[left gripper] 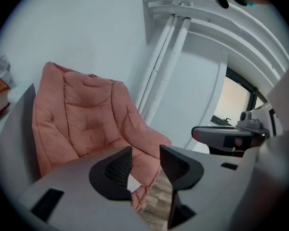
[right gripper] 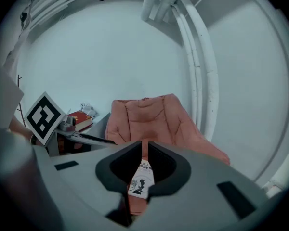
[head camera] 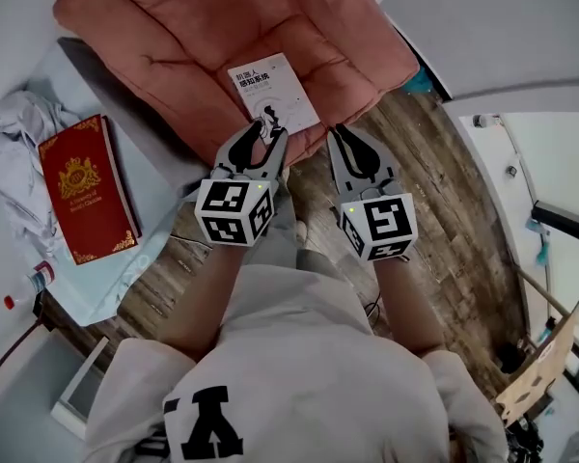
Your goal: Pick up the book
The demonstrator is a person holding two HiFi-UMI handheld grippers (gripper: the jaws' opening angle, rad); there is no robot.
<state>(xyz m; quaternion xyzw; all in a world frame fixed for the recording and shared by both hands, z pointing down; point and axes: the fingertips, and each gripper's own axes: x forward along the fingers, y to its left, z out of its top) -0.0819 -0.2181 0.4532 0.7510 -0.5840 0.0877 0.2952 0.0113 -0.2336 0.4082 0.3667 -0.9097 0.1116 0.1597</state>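
The white paperback book [head camera: 273,96] lies face up on the seat of the pink cushioned chair [head camera: 174,27], its lower edge near the front of the cushion. My left gripper [head camera: 270,133] comes at it from 6 o'clock with its tips right at that lower edge. In the left gripper view the jaws stand apart, released, with the pads pressing on nothing and only a white corner of the book low in the gap. My right gripper [head camera: 340,133] sits just beside the left at its 3 o'clock, over the wooden floor [head camera: 434,191]. It is clenched on nothing, with the book showing beyond the narrow slit between its jaws [right gripper: 142,179]. At 9 o'clock from the grippers a red hardcover book [head camera: 85,186] rests on a pale blue table [head camera: 159,167], with crumpled white cloth [head camera: 19,128] at its 10 o'clock.
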